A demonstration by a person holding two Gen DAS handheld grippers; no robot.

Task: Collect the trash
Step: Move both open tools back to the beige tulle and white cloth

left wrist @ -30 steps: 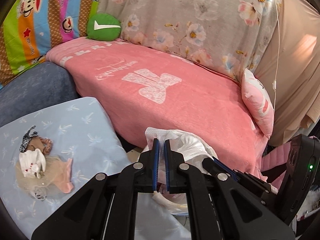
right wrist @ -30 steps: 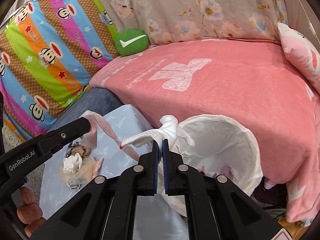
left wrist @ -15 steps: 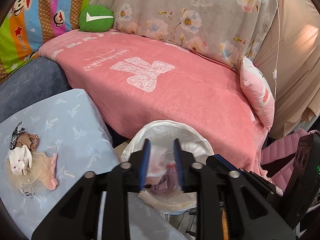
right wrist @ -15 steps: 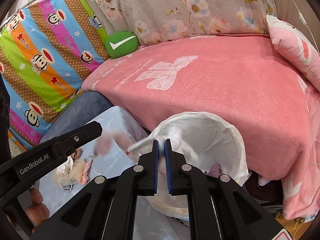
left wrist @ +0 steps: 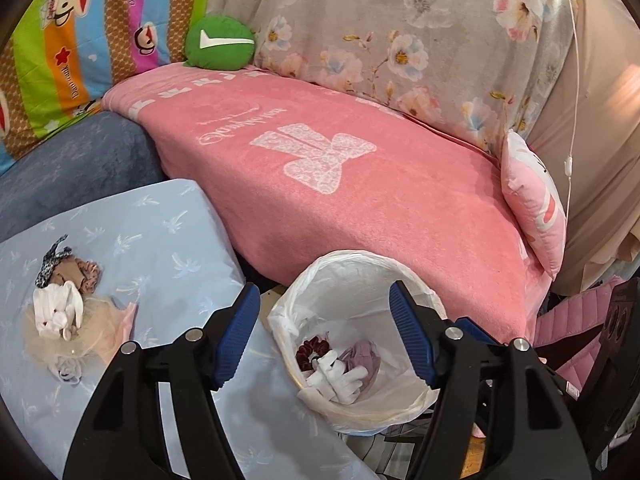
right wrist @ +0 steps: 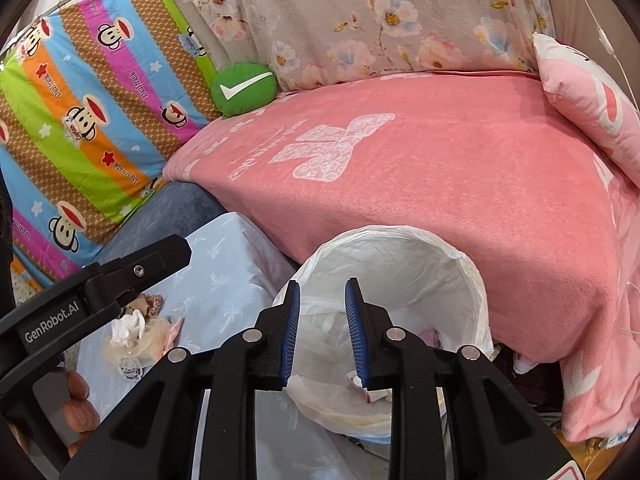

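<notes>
Pink fleece covers most of what I can see: a pink blanket [left wrist: 360,184] with a white bow print spread over the sofa seat, a grey floral throw [left wrist: 400,40] behind it and a striped monkey-print cloth [right wrist: 80,112] hung at the left. A pale blue cushion [left wrist: 160,240] sits in front of the sofa, and beside it, just under my tools, stands the bin [left wrist: 360,264] with its white liner. A round green check-mark pillow [left wrist: 219,42] and a pink-and-white pillow [left wrist: 532,208] sit at opposite ends of the seat.

My left gripper [left wrist: 320,336] has just been opening and now stands wide over the bin mouth with nothing between its jaws. My right gripper [right wrist: 320,328] has also just been opening, only partway, and its jaws are empty too. White wadded trash [left wrist: 336,376] lies at the bottom of the liner with a dark red scrap and something mauve.

I judge the drop done, so doing this step well means lifting both tools straight clear without snagging the liner's loose rim, which could tip the light bin.

More remains: a small pile of scraps [left wrist: 60,320], white, beige and leopard-print, lies on the blue cushion well apart from the bin. I'd pinch that soft heap low, from its middle.
</notes>
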